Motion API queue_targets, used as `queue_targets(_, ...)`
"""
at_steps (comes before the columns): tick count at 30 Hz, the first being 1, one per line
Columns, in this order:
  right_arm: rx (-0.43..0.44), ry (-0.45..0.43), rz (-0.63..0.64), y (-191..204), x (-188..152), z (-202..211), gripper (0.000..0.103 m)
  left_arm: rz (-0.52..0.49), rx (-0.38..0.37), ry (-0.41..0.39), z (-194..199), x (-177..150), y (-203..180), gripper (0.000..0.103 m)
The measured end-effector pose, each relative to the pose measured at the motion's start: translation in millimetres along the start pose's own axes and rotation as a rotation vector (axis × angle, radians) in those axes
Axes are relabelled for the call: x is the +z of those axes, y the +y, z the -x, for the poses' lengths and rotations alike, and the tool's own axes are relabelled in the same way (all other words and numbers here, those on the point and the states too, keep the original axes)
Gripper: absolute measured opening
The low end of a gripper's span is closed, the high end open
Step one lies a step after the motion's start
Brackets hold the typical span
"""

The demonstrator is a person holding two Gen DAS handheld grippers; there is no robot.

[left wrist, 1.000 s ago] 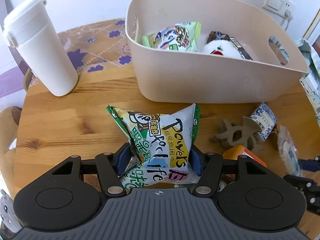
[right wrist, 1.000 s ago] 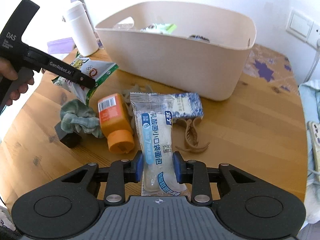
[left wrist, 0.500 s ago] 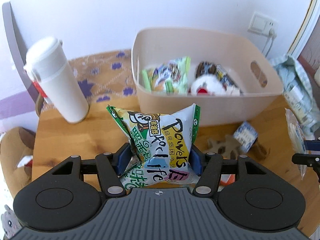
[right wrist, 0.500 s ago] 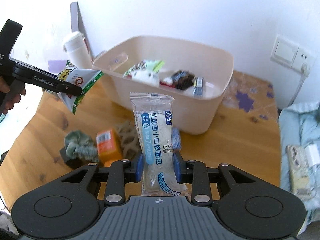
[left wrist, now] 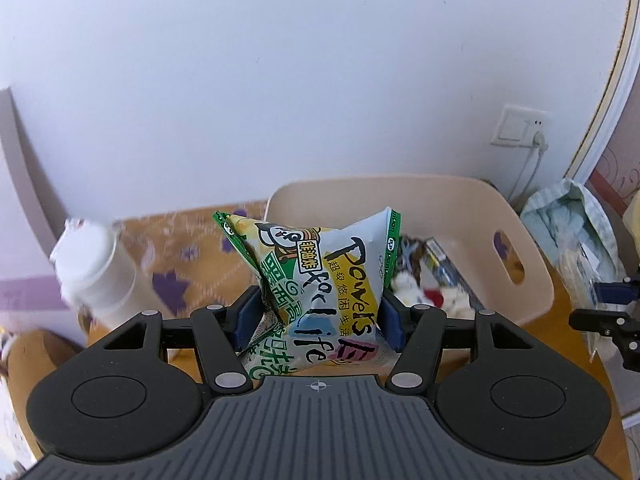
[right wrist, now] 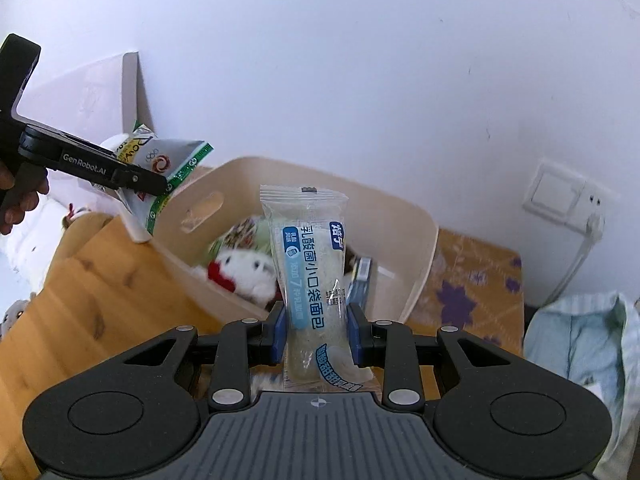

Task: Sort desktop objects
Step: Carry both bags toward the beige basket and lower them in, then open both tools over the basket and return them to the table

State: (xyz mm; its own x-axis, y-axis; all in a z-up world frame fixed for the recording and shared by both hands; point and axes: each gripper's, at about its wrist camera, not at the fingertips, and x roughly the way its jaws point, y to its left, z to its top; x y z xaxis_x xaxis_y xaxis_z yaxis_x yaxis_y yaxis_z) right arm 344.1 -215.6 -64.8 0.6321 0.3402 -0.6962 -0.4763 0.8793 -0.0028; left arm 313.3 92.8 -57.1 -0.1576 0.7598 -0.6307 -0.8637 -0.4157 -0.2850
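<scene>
My left gripper (left wrist: 318,320) is shut on a green, yellow and white snack bag (left wrist: 320,280), held up in the air just before the near wall of the beige bin (left wrist: 532,280). My right gripper (right wrist: 316,334) is shut on a clear bread packet with a blue label (right wrist: 310,276), raised in front of the beige bin (right wrist: 416,248). Inside the bin lie a white plush toy (right wrist: 244,270), a snack bag and dark packets. The left gripper (right wrist: 156,184) with its snack bag (right wrist: 160,164) shows at the left of the right wrist view, held by a hand (right wrist: 20,200).
A white bottle (left wrist: 96,280) stands left of the bin on the wooden table (right wrist: 100,280). A patterned cloth (right wrist: 472,280) covers the table's far part. Pale blue bedding (right wrist: 580,344) lies to the right. A wall socket (left wrist: 520,128) with a cable sits behind the bin.
Both grippers have risen from the table with their packets and now look over the bin's rim. The loose items on the table have dropped out of view.
</scene>
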Motion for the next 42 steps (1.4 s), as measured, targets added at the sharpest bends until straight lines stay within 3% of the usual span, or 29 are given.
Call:
queue_targets(11, -0.045, 0.001, -0.059, -14, 45, -52, 0.030, 0.048, 0.099, -0.011, -47, 41, -22, 0.062)
queue_targets(23, -0.060, 0.143, -0.072, -9, 36, -106, 0.030, 0.129, 0.152, 0.138, -102, 40, -31, 0.063)
queue_targets(24, -0.068, 0.149, -0.078, -8, 35, -108, 0.041, 0.139, 0.155, 0.153, -106, 38, -32, 0.063)
queue_targets(26, -0.088, 0.148, -0.080, -7, 33, -108, 0.045, 0.149, 0.166, 0.171, -110, 35, -33, 0.065)
queue_targets(28, -0.100, 0.146, -0.077, -7, 33, -108, 0.058, 0.152, 0.171, 0.170, -111, 32, -35, 0.066)
queue_targets(34, -0.104, 0.129, -0.054, -4, 36, -103, 0.071, 0.171, 0.178, 0.177, -102, 22, -29, 0.071)
queue_targets(42, -0.077, 0.039, -0.031, 6, 30, -72, 0.089, 0.152, 0.178, 0.134, -72, 15, -37, 0.071)
